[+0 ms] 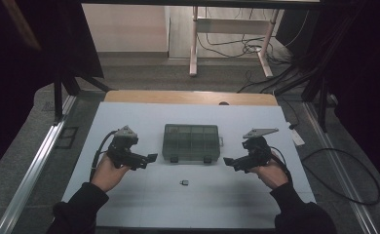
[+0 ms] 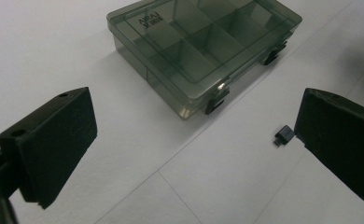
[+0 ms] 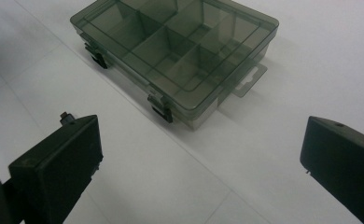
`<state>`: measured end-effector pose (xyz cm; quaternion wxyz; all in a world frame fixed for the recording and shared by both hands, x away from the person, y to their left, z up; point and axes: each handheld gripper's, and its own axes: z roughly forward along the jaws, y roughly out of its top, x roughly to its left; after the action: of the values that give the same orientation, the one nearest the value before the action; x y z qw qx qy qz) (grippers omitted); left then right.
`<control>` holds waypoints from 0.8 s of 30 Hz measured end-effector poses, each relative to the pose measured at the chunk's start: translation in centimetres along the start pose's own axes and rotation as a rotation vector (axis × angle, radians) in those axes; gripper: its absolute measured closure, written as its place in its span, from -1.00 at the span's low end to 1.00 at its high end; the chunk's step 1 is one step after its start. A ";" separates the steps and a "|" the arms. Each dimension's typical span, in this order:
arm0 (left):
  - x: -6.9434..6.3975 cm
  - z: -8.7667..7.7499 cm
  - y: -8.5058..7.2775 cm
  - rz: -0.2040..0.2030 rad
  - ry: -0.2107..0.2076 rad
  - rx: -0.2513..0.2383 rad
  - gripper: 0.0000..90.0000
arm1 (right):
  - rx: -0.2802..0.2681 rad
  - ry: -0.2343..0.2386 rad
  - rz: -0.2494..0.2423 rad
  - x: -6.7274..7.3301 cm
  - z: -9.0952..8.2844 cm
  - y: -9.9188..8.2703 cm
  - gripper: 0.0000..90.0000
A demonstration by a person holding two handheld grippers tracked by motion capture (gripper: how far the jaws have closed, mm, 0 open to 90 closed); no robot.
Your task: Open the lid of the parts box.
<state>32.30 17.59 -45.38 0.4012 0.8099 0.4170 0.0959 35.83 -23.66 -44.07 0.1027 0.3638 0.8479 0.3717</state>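
1. Nearest the person, the small black part (image 1: 184,183) lies loose on the white tabletop (image 1: 129,204), about 6 o'clock from the box and well apart from both tools. In the left gripper view it (image 2: 283,135) sits just beside the right-hand jaw. It is tiny and low, so a pinch could slide it away or flick it off the sheet if the jaws close off-centre.

2. The left hand-held gripper (image 1: 151,158) hovers at 9 o'clock of the box, jaws spread wide and holding nothing. Coming in at a slant, one jaw may nudge the part before the other arrives.

3. The right hand-held gripper (image 1: 227,161) stands at 3 o'clock of the box, likewise gaping and empty. If both tools converge on the part together, they could collide over it.

4. Farther off, the smoky compartment box (image 1: 191,142) rests shut, its two dark latches (image 3: 162,111) on the near edge. I judge the lid must be unclipped first; the box is light and unanchored, so prying a latch with one tool alone may push or tip the whole box rather than open it.
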 end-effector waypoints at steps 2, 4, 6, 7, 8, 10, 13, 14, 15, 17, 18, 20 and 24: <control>0.1 0.1 0.1 0.002 -0.003 -0.001 -1.00 | -0.003 0.000 0.005 -0.1 0.1 0.1 -1.00; 0.2 0.3 0.3 0.003 -0.007 -0.005 -1.00 | 0.000 -0.002 0.006 -0.3 0.3 0.2 -1.00; 0.2 0.5 0.4 0.008 -0.008 -0.004 -1.00 | -0.001 -0.002 0.006 -0.3 0.4 0.4 -1.00; 0.2 0.6 0.5 0.013 -0.006 -0.001 -1.00 | 0.002 0.001 0.005 -0.4 0.5 0.5 -1.00; 0.2 0.7 0.6 0.021 0.000 0.006 -1.00 | 0.004 0.000 0.006 -0.4 0.6 0.6 -1.00; 0.2 1.1 0.7 0.018 0.002 0.012 -1.00 | 0.005 -0.001 0.001 -0.4 0.8 0.8 -1.00; 0.4 1.4 0.9 0.014 -0.008 0.015 -1.00 | 0.002 -0.004 0.015 -0.5 1.3 1.2 -1.00; 0.5 1.6 1.0 0.012 -0.006 0.014 -1.00 | 0.002 -0.004 0.015 -0.6 1.4 1.2 -1.00; 0.6 1.7 1.0 0.007 -0.007 0.011 -1.00 | 0.007 -0.004 0.016 -0.6 1.5 1.3 -1.00; 0.7 1.8 1.1 0.001 -0.010 0.009 -1.00 | 0.008 -0.007 0.020 -0.6 1.8 1.4 -1.00; 0.8 2.0 1.2 -0.002 -0.010 0.010 -1.00 | 0.009 -0.008 0.020 -0.7 1.9 1.4 -1.00; 1.0 2.3 1.4 -0.004 -0.007 0.010 -1.00 | 0.014 -0.018 0.028 -0.6 2.1 1.5 -1.00; 1.0 2.9 1.6 0.002 -0.006 0.012 -1.00 | 0.020 -0.025 0.045 -0.4 2.5 1.8 -1.00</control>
<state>35.31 16.18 -46.26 0.3977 0.8130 0.4154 0.0915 38.23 -21.75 -44.63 0.1014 0.3886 0.8417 0.3609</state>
